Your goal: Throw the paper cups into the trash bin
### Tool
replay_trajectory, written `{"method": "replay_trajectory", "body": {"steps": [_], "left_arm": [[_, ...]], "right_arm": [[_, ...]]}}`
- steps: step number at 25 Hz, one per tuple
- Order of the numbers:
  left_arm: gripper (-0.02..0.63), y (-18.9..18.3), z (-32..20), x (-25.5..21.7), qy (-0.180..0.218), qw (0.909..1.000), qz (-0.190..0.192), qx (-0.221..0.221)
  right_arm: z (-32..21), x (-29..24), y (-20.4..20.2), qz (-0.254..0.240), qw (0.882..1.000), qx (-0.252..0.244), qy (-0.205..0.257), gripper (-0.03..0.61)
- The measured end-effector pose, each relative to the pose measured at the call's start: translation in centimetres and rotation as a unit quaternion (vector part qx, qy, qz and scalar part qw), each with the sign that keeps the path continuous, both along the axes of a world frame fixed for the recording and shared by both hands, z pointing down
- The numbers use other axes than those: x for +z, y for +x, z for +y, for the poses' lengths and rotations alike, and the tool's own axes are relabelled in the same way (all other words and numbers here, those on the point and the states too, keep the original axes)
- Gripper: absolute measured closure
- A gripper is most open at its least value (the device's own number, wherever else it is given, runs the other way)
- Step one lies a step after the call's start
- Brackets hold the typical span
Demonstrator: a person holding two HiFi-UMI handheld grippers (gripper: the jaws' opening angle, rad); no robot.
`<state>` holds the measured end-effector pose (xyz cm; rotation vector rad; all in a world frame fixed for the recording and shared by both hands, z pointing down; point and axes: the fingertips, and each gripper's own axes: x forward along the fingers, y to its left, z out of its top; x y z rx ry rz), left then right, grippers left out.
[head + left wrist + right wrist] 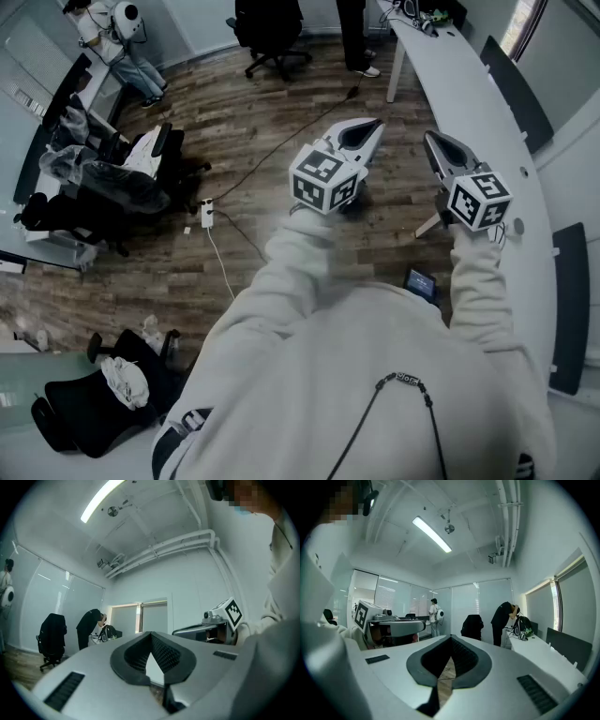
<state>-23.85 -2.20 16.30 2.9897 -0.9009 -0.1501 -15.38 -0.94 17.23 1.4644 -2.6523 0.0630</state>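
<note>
Couldn't tell where the paper cups or trash bin sat relative to my tongs; no view caught them. My hoodie (356, 356) blocked the near floor (169, 272). Left gripper (151, 633) and right gripper (451, 637) were shut, empty, held out level, side by side, left of the long desk (469, 84).

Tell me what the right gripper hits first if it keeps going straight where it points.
Nothing close: the right gripper points level over brown wooden floor. Far ahead, the black office chair sits nearest its line, slightly right; depth unclear.
</note>
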Motion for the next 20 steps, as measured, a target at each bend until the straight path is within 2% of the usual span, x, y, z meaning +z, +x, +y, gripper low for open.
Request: {"method": "replay_trajectory", "body": {"steps": [9, 12, 15, 20], "left_arm": [[0.617, 0.2, 0.8, 0.5, -0.003, 0.9999, 0.010, 0.006], [0.617, 0.0, 0.9, 1.2, -0.006, 0.9999, 0.011, 0.010], [0.617, -0.4, 0.9, 1.6, -0.013, 0.9997, 0.019, 0.009], [0.617, -0.6, 0.0, 2.9, -0.025, 0.9994, 0.008, -0.022]], "right_arm": [[0.1, 0.1, 0.6, -0.009, 1.000, 0.006, -0.002, 0.560], [-0.1, 0.8, 0.0, -0.022, 1.000, -0.012, -0.009, 0.559], [0.0, 1.5, -0.6, -0.009, 1.000, -0.023, -0.009, 0.558], [-0.2, 2.3, -0.4, -0.019, 0.999, -0.024, -0.023, 0.558]]}}
